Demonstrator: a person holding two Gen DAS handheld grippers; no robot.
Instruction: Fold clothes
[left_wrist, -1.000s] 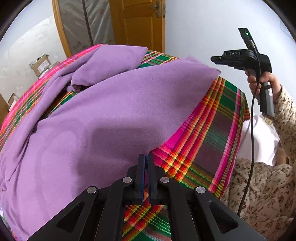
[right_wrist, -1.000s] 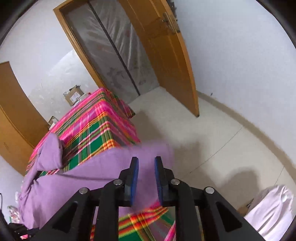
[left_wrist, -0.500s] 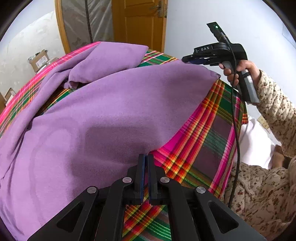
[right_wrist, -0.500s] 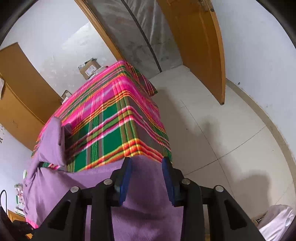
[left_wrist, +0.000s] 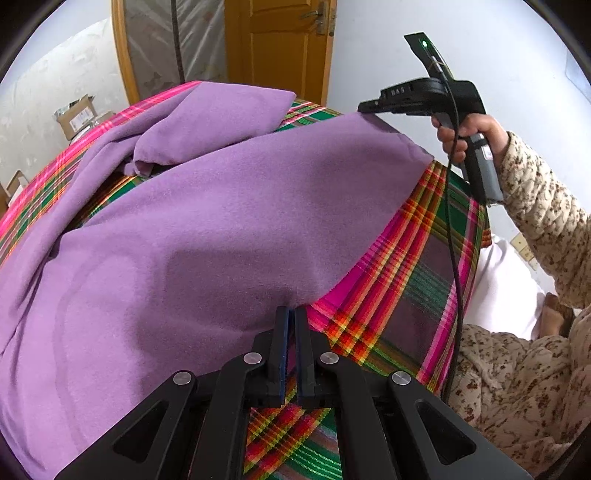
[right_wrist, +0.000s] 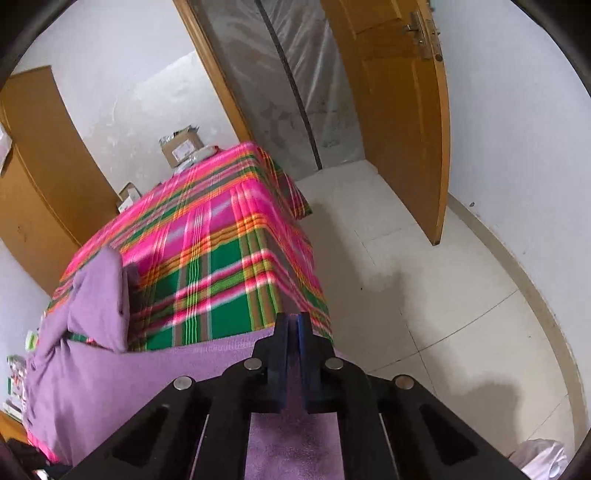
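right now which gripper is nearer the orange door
Right. The right gripper grips the purple cloth at its far corner, toward the orange door; the left gripper grips the near edge.

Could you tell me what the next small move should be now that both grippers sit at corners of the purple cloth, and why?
Probably lift both corners together and carry them toward the bunched far end. The left gripper is shut on the near corner of the purple cloth, the right gripper is shut on the other corner, and the cloth lies flat on the plaid table between them.

Home rm: wooden door, plaid-covered table
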